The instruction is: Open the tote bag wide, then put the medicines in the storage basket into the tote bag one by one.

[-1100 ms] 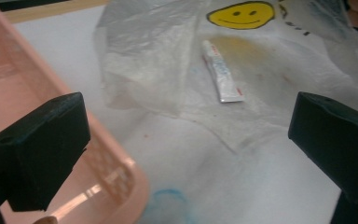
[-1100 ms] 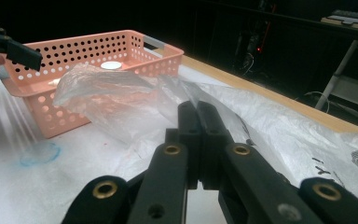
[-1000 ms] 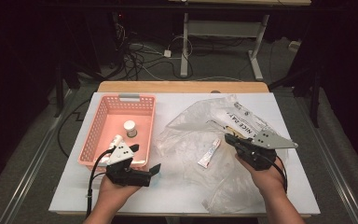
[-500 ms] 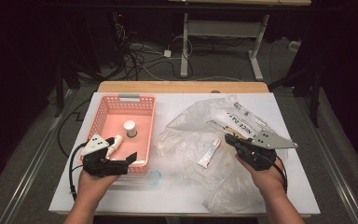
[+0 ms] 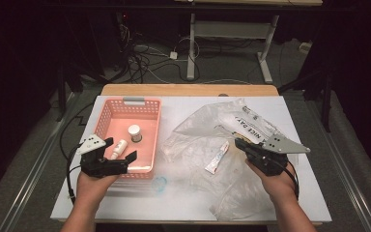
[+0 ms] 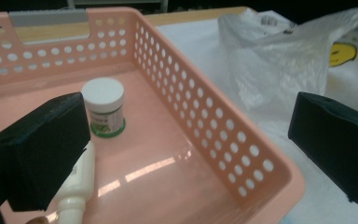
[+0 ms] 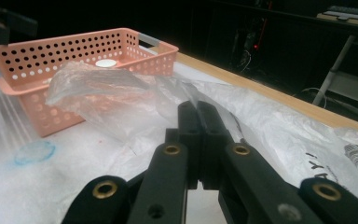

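A pink perforated basket (image 5: 147,121) stands at the table's left and holds a white-lidded jar (image 5: 135,132) and a small white tube (image 5: 117,151). My left gripper (image 5: 121,148) hovers open over the basket's near end. In the left gripper view its wide-apart pads (image 6: 42,149) straddle the basket wall (image 6: 205,116), with the jar (image 6: 103,106) ahead and the tube (image 6: 77,186) beside the left pad. My right gripper (image 5: 241,144) is shut on a fold of a crumpled clear plastic bag (image 5: 198,140). A second white tube (image 5: 217,158) lies on the bag. In the right gripper view the bag (image 7: 121,93) stretches from my shut right gripper (image 7: 198,135) toward the basket (image 7: 74,51).
The bag (image 5: 251,121) sprawls over the right half of the white table cover (image 5: 183,205) and carries printed text. A faint blue ring (image 5: 160,183) marks the cover in front of the basket. Cables and desk legs lie on the floor beyond the far edge.
My left gripper has moved left and away from me, from the table in front of the basket to above the basket's near end. The right gripper and bag have stayed put.
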The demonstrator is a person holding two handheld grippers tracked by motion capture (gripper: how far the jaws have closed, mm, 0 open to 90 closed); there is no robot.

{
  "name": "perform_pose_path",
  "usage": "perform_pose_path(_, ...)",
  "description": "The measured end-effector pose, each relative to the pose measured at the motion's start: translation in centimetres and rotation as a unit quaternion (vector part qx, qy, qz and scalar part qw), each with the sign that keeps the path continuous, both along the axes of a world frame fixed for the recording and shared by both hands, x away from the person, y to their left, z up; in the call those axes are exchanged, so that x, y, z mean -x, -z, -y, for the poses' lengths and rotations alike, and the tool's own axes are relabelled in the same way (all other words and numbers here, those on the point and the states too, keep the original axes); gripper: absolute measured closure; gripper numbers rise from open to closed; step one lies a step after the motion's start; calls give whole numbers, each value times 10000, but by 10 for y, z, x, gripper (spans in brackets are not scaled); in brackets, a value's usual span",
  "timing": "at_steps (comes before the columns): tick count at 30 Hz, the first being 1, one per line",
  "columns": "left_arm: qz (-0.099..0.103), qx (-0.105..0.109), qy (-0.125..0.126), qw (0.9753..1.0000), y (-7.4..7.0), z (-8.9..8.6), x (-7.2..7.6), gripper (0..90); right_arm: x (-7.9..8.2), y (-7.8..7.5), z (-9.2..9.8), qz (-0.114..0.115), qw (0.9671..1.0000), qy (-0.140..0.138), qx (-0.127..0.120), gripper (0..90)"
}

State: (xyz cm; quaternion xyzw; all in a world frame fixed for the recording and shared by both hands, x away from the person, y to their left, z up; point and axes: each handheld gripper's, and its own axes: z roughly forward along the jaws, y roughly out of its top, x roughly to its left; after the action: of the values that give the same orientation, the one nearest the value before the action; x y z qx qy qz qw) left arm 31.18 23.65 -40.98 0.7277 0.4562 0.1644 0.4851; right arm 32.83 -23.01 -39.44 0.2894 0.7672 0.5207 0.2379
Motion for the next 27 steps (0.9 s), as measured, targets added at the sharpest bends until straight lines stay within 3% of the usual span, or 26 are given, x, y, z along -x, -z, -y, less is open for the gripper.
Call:
perform_pose_path(1, 31, -84, 6, 10000, -4, 2, -2, 0, 0, -1, 1, 22, 10000, -3, 9, 900)
perform_pose_path(5, 44, -28, -55, 10000, -16, 6, -16, 0, 4, -6, 4, 57, 9999, 26, -152, 900)
perform_pose_path(10, -31, -112, -217, 9997, -20, 9, -47, 0, 2, -2, 3, 27, 10000, -41, -53, 900)
perform_pose_path(14, -202, -103, -255, 9994, -16, 12, -66, 0, 1, -3, 2, 6, 9999, -27, -106, 900)
perform_pose_path(17, -320, -295, -293, 9986, -10, 12, -82, 0, 1, -2, 1, 14, 9999, -58, -88, 900)
perform_pose_path(20, -450, -300, -388, 9978, -3, 9, -95, 0, 3, -4, 1, 48, 9999, -66, -81, 900)
perform_pose_path(27, -891, -524, -453, 9936, 14, 7, -117, 4, 2, -3, 1, 25, 9999, -84, -101, 900)
